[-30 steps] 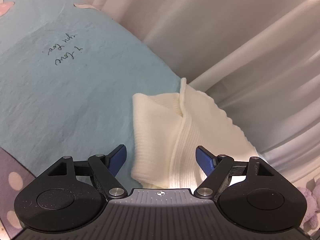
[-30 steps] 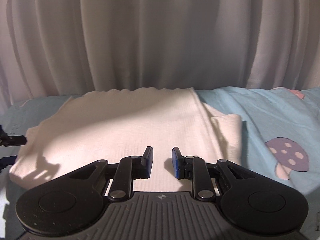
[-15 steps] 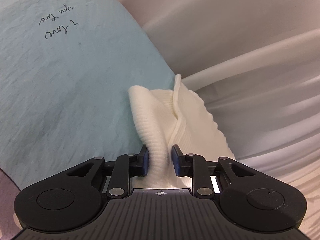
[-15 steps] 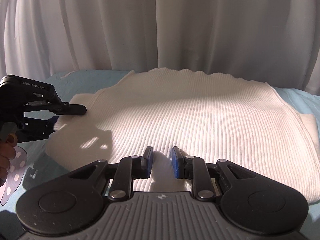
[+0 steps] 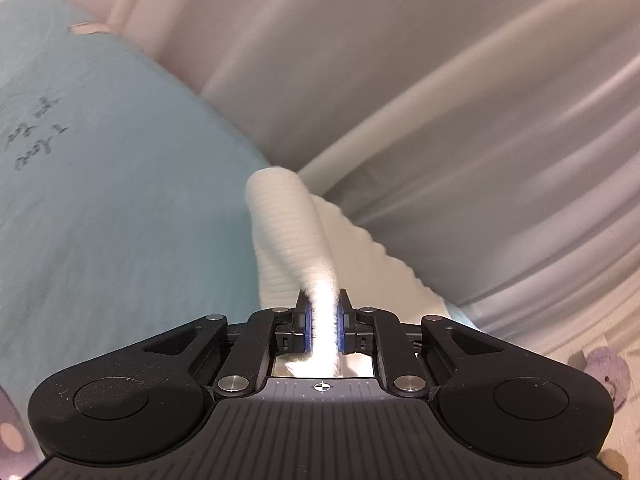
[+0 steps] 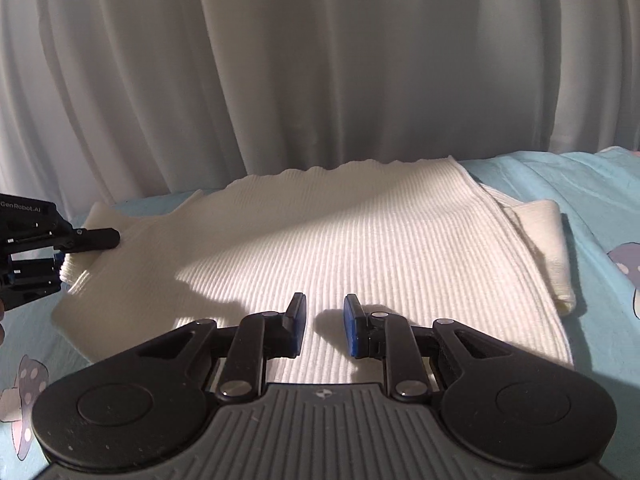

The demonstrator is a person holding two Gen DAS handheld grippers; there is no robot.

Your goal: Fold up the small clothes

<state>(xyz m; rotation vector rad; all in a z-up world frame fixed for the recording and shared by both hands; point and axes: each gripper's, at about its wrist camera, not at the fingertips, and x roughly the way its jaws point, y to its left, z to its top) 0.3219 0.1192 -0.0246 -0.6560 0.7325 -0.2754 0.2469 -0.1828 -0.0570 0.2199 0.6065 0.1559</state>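
A cream ribbed sweater [image 6: 340,248] lies flat on the light blue bedsheet [image 6: 600,200]. Its right sleeve [image 6: 548,248] is folded in along the side. In the left wrist view my left gripper [image 5: 323,312] has its jaws closing, and the blue pads pinch the sweater's left sleeve [image 5: 288,232], which rises off the sheet in a ridge. The right wrist view shows that same left gripper [image 6: 60,256] at the sweater's left edge. My right gripper [image 6: 325,320] hovers over the sweater's near hem with a narrow gap between its pads and nothing in it.
White curtains [image 6: 320,60] hang close behind the bed's far edge. The sheet [image 5: 120,200] carries mushroom prints [image 6: 628,264] and handwriting-style text. A purple plush toy [image 5: 604,376] lies low at the right in the left wrist view.
My left gripper went from wide open to pinched on the left sleeve and lifted it off the sheet. The right gripper's view swung left, then back, its gap unchanged.
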